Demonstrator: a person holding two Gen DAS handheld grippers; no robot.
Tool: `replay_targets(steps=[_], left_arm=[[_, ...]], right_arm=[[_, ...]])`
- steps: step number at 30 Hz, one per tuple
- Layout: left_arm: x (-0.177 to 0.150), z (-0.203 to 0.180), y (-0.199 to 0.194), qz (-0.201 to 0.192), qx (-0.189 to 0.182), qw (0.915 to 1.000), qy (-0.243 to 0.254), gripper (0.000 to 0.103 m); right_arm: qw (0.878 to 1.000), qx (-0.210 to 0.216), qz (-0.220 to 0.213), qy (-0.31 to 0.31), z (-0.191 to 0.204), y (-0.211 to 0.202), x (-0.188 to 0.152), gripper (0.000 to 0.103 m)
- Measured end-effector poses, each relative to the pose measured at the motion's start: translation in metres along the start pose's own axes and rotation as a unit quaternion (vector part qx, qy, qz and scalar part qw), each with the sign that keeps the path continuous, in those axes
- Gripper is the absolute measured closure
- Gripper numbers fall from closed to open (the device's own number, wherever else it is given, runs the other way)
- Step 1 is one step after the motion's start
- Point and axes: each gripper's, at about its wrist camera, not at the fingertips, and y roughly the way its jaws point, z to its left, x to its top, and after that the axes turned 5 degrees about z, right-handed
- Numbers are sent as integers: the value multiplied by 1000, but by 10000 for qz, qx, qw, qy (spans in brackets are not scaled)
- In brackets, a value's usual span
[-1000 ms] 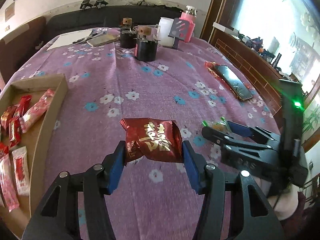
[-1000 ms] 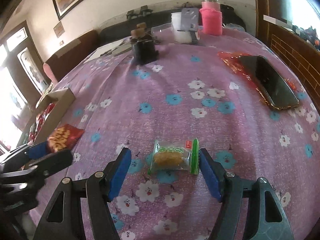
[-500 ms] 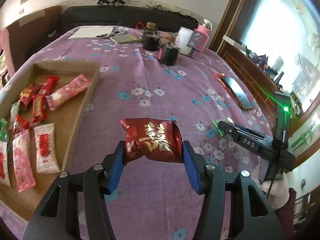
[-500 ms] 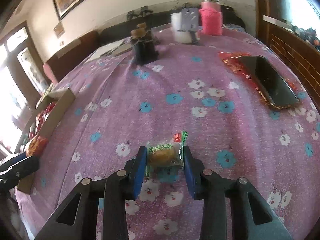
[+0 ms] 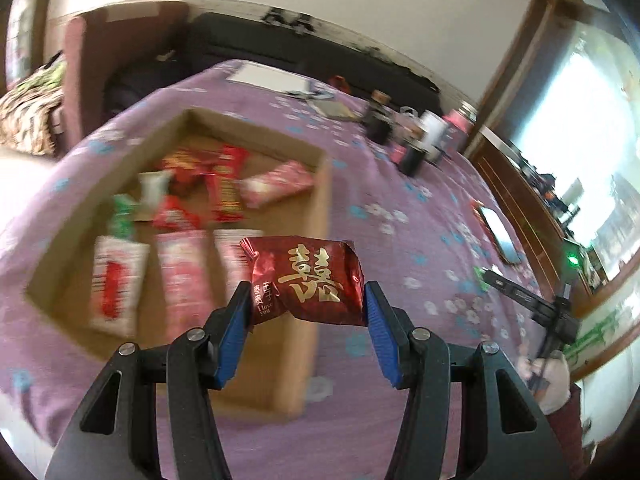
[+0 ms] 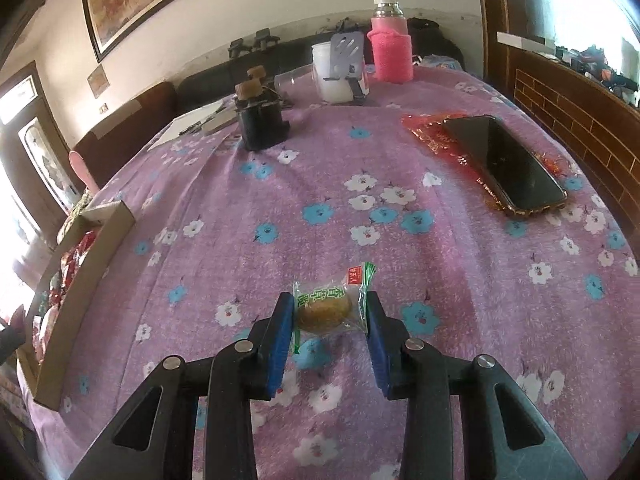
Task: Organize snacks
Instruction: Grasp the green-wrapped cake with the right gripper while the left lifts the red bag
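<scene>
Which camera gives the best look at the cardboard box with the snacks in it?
The left wrist view: it looks down into the cardboard box, though blurred. The right wrist view shows only its side wall at the left edge.

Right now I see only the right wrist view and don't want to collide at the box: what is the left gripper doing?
Observer: The left gripper is shut on a red packet, which looks held over the near right part of the cardboard box.
Operator: Room to drop it?
Observer: Bare cardboard shows beneath it; the snacks lie further left and toward the far end.
Operator: Am I in its way?
Observer: No. Your right gripper, with its green packet, sits far right, apart from the box.
</scene>
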Motion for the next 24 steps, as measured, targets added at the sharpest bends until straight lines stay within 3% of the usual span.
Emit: replay_targets(steps=[7, 15, 24], left_arm=[[-7, 40, 1, 109, 91, 9991, -411, 49], [-12, 30, 13, 311, -60, 9994, -164, 49], [-15, 23, 32, 590, 262, 9975, 271, 48]], right_arm=[[9978, 475, -80, -460, 65, -26, 9, 67], [9865, 1218, 145, -1087, 170, -15, 25, 67], [9727, 1203, 528, -1912, 272, 29, 25, 67]])
